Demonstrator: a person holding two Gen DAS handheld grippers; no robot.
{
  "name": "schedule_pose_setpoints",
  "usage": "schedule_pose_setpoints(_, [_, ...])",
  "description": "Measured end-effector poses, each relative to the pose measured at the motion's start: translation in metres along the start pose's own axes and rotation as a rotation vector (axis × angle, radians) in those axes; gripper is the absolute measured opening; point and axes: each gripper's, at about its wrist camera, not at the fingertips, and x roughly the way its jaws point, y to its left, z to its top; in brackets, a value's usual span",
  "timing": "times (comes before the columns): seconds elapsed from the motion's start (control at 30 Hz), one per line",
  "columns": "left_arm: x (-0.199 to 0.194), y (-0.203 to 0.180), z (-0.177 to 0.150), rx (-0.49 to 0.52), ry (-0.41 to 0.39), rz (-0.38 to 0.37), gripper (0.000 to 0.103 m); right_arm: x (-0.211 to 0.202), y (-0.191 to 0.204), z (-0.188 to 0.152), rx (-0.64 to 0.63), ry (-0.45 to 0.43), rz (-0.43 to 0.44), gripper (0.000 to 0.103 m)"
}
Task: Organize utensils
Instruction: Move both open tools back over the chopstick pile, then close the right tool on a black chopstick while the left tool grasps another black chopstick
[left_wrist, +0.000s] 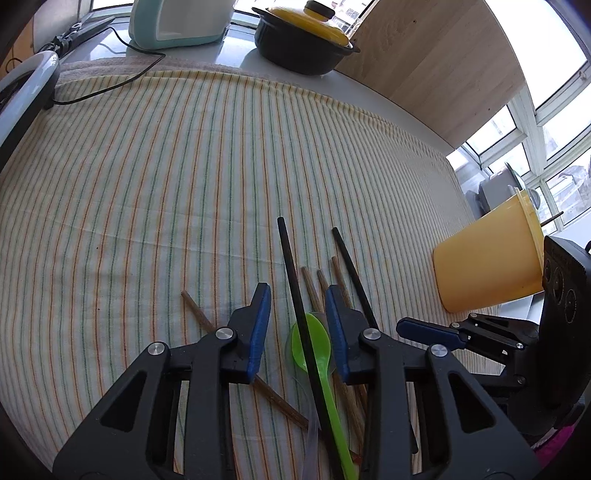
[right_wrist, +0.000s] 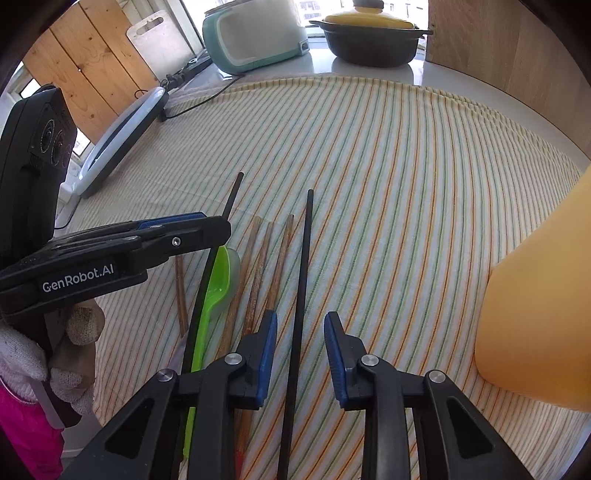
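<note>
We are holding both tongs low over a loose cluster of utensils on the worktop, and the relation that matters is alignment: the utensils are lying with their long axes running away from us, nearly parallel to the fingers of each tool. The right tongs (right_wrist: 300, 341) are standing open with one black chopstick (right_wrist: 301, 280) running straight up the gap between the pads, untouched as far as we can tell, so this hand looks nearer to a clean pick. The left tongs (left_wrist: 297, 325) are also open, straddling a second black chopstick (left_wrist: 295, 288) that is lying across the bowl of a green spoon (left_wrist: 314, 345). Several brown wooden chopsticks (right_wrist: 258, 273) are fanning out between the two black ones, and one more is lying apart at a slant to the left. The orange cup (left_wrist: 487, 262) is standing tilted at the right edge of the cloth, just beside the right hand, and we judge it to be the place the utensils are meant for. The worktop is wearing a striped cloth (left_wrist: 184, 177); a black pot with a yellow lid (left_wrist: 306, 40) and a pale green appliance (left_wrist: 177, 22) are sitting at the far edge, under bright windows.
</note>
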Motion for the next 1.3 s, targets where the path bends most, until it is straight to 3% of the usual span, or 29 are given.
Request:
schedule_pose_setpoints(0.4, [0.013, -0.002, 0.002, 0.003, 0.017, 0.019, 0.025, 0.014, -0.002, 0.009, 0.008, 0.034, -0.019, 0.019])
schedule_pose_setpoints(0.77, [0.019, -0.003, 0.005, 0.018, 0.019, 0.030, 0.008, 0.017, 0.004, 0.010, -0.029, 0.033, -0.052, 0.008])
schedule_pose_setpoints(1.3, [-0.014, -0.008, 0.002, 0.034, -0.051, 0.022, 0.006, 0.000, 0.005, 0.003, -0.011, -0.019, -0.015, 0.003])
